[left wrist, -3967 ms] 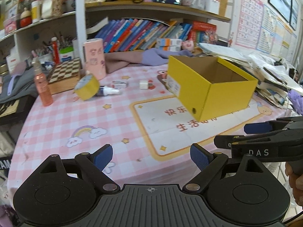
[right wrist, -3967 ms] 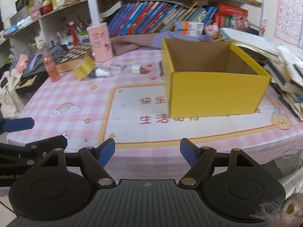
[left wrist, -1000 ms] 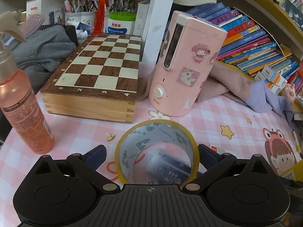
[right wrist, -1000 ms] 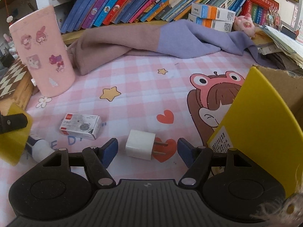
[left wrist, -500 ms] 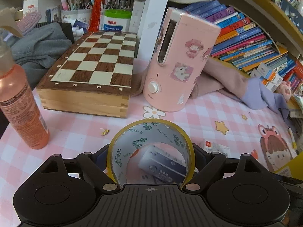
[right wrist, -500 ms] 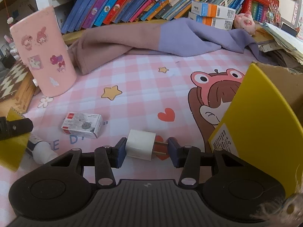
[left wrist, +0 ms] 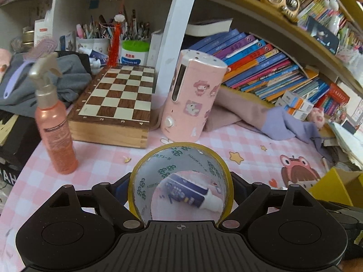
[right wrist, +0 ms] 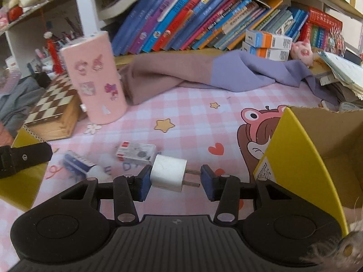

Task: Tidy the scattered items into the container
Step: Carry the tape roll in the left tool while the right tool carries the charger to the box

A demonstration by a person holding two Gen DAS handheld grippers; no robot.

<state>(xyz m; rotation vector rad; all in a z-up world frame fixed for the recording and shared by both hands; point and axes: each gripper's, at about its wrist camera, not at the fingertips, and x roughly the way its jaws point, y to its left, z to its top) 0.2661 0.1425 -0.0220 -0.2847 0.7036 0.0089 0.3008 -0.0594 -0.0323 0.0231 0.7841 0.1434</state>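
Tape point(left wrist: 181, 181), a yellow-rimmed roll, sits clamped across its width between the fingers of the left gripper point(left wrist: 180, 189), whose jaws stand wide around it; through the ring a small blue-and-white bottle point(left wrist: 190, 193) shows lying on the tablecloth point(left wrist: 249, 145). The right gripper point(right wrist: 174, 178) holds a white plug point(right wrist: 168, 175) lengthwise, one blue pad on its body and the other at the tips of its prongs, clear of the cloth. Just to its right rises the near corner of the yellow box point(right wrist: 292, 158), open at the top, its brown inside showing. Between the plug and the box edge lies a narrow strip of bare cloth. Farther off, a small grey carton point(right wrist: 136, 150) lies flat near the bottle. A pink cylinder point(left wrist: 192, 97) stands upright beside a wooden chessboard point(left wrist: 118, 99), and an orange spray bottle point(left wrist: 55, 117) stands near the left edge. A brown-and-purple cloth point(right wrist: 192, 74) is heaped against the shelf of slanted books point(right wrist: 192, 15) at the back.
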